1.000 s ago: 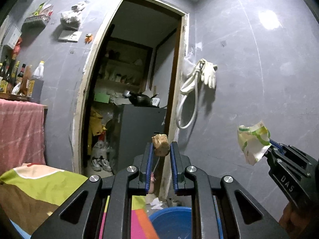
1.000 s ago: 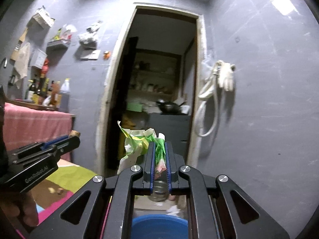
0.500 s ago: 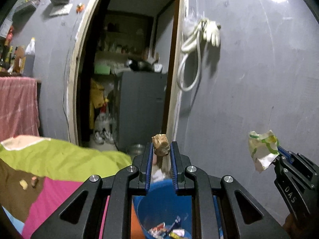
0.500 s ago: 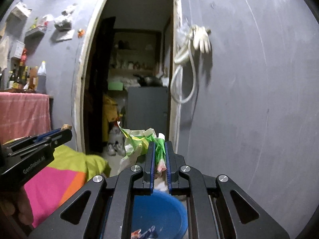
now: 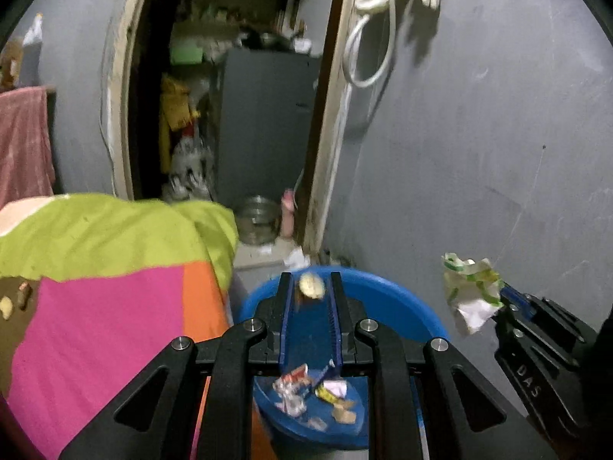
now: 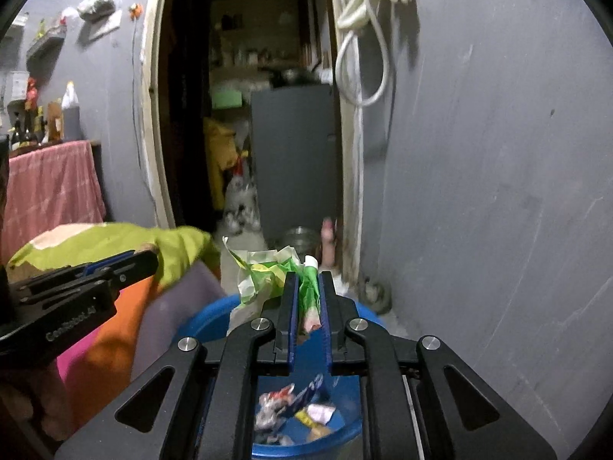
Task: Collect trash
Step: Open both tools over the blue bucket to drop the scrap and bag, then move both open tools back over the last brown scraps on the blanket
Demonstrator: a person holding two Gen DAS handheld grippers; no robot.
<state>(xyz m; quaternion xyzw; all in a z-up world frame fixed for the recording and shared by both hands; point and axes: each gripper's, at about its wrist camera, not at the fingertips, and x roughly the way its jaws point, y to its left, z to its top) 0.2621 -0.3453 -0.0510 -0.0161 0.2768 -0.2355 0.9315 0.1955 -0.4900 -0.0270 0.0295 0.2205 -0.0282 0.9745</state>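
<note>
Two hand-held grippers hang over a blue bucket (image 5: 387,299) on the floor beside a bed with a bright patchwork cover (image 5: 107,268). The left gripper (image 5: 309,287) has its fingers clamped on a small tan scrap (image 5: 312,285) at their tips. The right gripper (image 6: 307,287) pinches a crumpled green-and-white wrapper (image 6: 268,272), its fingers just starting to part. Wrappers (image 5: 306,387) already lie in the bucket's bottom. A grey wall and an open doorway stand behind.

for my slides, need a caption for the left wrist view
Left tongs holding a tan scrap above the blue trash tub.
</note>
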